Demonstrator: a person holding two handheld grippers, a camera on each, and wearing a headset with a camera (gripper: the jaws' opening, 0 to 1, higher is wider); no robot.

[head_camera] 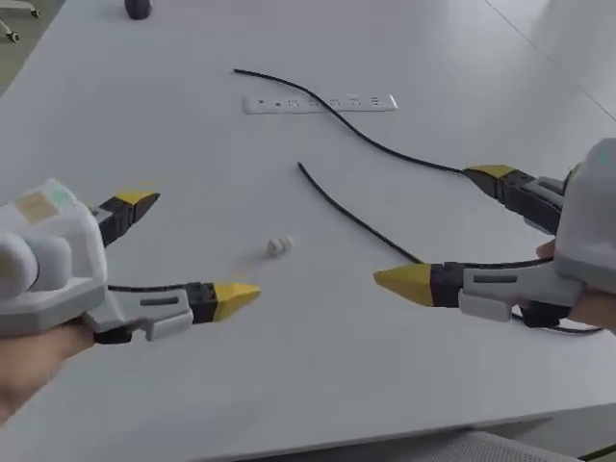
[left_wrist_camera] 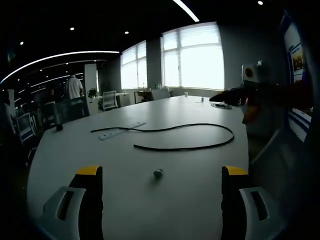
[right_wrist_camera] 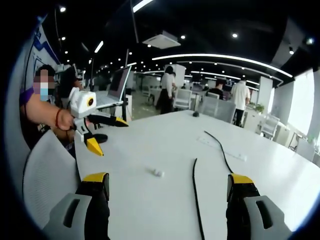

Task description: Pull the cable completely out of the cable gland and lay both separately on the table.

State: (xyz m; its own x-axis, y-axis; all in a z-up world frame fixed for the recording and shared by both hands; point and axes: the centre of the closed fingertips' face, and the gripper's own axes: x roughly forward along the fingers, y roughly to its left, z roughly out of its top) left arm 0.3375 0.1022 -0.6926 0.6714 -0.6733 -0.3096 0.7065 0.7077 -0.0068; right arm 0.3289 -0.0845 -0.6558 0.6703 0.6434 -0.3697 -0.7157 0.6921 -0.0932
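Observation:
A small white cable gland (head_camera: 278,246) lies alone on the white table (head_camera: 318,385), apart from the cable. The black cable (head_camera: 385,149) lies in a long loop, both ends pointing left, the bend under the right hand. My left gripper (head_camera: 206,243) is open just left of the gland, nothing between its jaws. My right gripper (head_camera: 422,224) is open over the cable's nearer strand, holding nothing. In the left gripper view the gland (left_wrist_camera: 158,173) sits between the jaws of my left gripper (left_wrist_camera: 162,171), the cable (left_wrist_camera: 190,126) beyond. In the right gripper view: gland (right_wrist_camera: 158,173), cable (right_wrist_camera: 195,185), right gripper (right_wrist_camera: 169,177), left gripper (right_wrist_camera: 112,137).
A flat white power strip (head_camera: 318,103) lies beyond the cable's far strand. A dark object (head_camera: 138,8) stands at the table's far edge. Chairs and several people (right_wrist_camera: 167,90) are around the office behind the table.

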